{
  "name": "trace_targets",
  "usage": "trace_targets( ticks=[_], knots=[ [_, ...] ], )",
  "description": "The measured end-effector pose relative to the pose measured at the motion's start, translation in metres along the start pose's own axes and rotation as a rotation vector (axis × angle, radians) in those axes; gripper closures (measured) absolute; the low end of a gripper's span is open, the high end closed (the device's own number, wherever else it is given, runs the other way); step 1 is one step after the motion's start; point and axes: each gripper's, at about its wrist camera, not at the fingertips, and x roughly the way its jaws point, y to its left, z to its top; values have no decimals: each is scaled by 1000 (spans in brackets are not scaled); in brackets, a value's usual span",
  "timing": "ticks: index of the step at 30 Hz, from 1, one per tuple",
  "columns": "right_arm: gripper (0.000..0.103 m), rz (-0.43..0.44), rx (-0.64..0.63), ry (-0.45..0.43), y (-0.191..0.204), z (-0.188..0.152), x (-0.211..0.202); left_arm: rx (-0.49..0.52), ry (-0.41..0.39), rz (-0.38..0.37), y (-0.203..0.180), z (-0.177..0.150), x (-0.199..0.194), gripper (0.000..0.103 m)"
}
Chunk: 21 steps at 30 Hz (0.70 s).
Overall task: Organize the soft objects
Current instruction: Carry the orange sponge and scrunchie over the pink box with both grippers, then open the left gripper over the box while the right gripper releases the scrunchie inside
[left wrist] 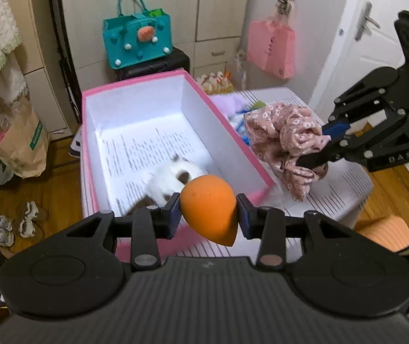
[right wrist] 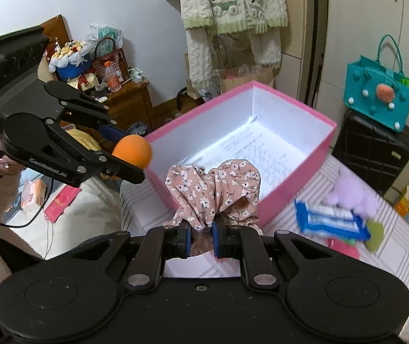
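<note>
My left gripper [left wrist: 208, 213] is shut on an orange teardrop sponge [left wrist: 208, 206] and holds it above the near end of the open pink box [left wrist: 233, 140]. A white and brown fluffy thing [left wrist: 172, 180] lies inside the box, blurred. My right gripper [right wrist: 201, 239] is shut on a pink floral scrunchie [right wrist: 213, 192] and holds it just outside the box's [right wrist: 293, 195] side wall. The right gripper [left wrist: 323, 146] with the scrunchie [left wrist: 284, 140] shows at the right of the left wrist view. The left gripper [right wrist: 131, 154] with the sponge [right wrist: 132, 150] shows at the left of the right wrist view.
The box stands on a striped white surface [right wrist: 399, 246]. Beside the box lie a purple fluffy thing [right wrist: 348, 195], a blue and white packet [right wrist: 330, 220] and a green item [right wrist: 375, 236]. A teal felt bag [left wrist: 138, 37] sits on a black suitcase [right wrist: 373, 154] behind.
</note>
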Motion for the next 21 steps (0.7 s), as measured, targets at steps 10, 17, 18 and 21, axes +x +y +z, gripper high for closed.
trace_targets(
  ticks=[10, 17, 18, 21],
  knots=[
    [87, -77, -97, -37, -29, 53, 45, -91, -57, 16, 50, 43, 56, 63],
    [87, -124, -174, -11, -50, 81, 95, -122, -133, 66, 79, 68, 101, 63],
    [87, -121, -177, -1, -54, 84, 103, -114, -136, 75, 80, 71, 106, 64],
    [87, -118, -169, 36, -65, 91, 128, -132, -101, 102, 89, 82, 128, 71]
  ],
)
